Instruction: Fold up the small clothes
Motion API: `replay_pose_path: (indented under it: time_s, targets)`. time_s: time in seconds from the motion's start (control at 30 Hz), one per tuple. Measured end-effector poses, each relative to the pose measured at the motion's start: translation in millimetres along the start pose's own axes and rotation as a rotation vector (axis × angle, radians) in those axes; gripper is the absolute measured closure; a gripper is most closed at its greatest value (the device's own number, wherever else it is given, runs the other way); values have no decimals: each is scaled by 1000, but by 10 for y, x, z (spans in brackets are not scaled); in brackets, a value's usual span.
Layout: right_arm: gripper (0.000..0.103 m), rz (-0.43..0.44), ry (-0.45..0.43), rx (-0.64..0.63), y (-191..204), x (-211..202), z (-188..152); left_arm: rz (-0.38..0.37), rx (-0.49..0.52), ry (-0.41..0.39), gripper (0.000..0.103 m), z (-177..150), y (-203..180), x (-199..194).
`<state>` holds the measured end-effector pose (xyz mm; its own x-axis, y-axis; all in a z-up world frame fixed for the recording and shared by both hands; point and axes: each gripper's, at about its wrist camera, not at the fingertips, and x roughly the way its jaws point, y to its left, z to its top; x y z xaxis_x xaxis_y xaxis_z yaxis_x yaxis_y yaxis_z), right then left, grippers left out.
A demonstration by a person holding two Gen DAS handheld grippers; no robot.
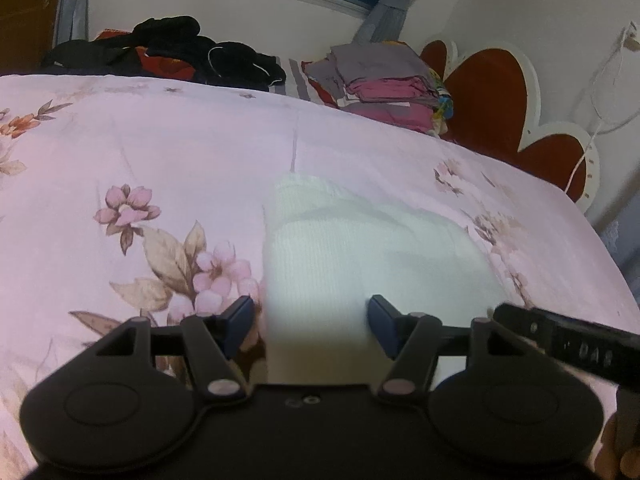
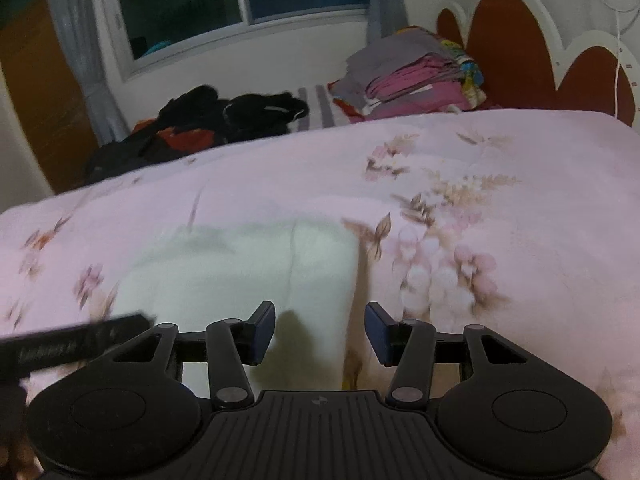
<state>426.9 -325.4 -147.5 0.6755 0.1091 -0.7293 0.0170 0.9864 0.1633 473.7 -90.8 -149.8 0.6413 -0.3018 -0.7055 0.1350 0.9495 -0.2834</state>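
Floral quilt [image 1: 160, 140] under white garment [image 1: 340, 248], folded stack [image 1: 384, 80] and dark clothes [image 1: 180, 48] behind.

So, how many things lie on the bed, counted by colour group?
White garment: 1
Black clothes heap: 1
Grey and pink folded stack: 1
Total: 3

One white garment [image 1: 360, 248], one floral quilt [image 1: 160, 140], two grippers, perhaps two clothes heaps behind.

Left gripper [image 1: 311, 322] and right gripper [image 2: 320, 330]: jaws apart, seemingly holding nothing.
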Motion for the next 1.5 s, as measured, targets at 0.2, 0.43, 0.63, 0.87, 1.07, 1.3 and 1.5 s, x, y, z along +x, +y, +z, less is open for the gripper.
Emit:
replay_pose_path:
  time_s: [0.2,0.43,0.63,0.87,1.07,1.3,1.5]
  targets:
    - [53,2,2,-52,68,-241,-269,0,27,11,41,-110,-68,-121]
    - [54,-40,93,-5,-60,-111,-501,13,61,47,38,-183,-122,-43]
    - [54,-40,77,-21,-71,-319,-575,1,73,51,40,-277,-104,-218]
    - [54,-48,107,-45,-60,-356,-807,-10,72,95,38,-458,-54,-230]
    - [54,-16,102,-35,-31,-555,-837,-34,95,118,38,-600,-34,-358]
    - [54,-62,137,-42,-57,-594,-989,-63,132,132,38,-682,-41,-421]
    - [54,-116,154,-53,-17,-627,-984,-107,93,125,37,-542,75,-518]
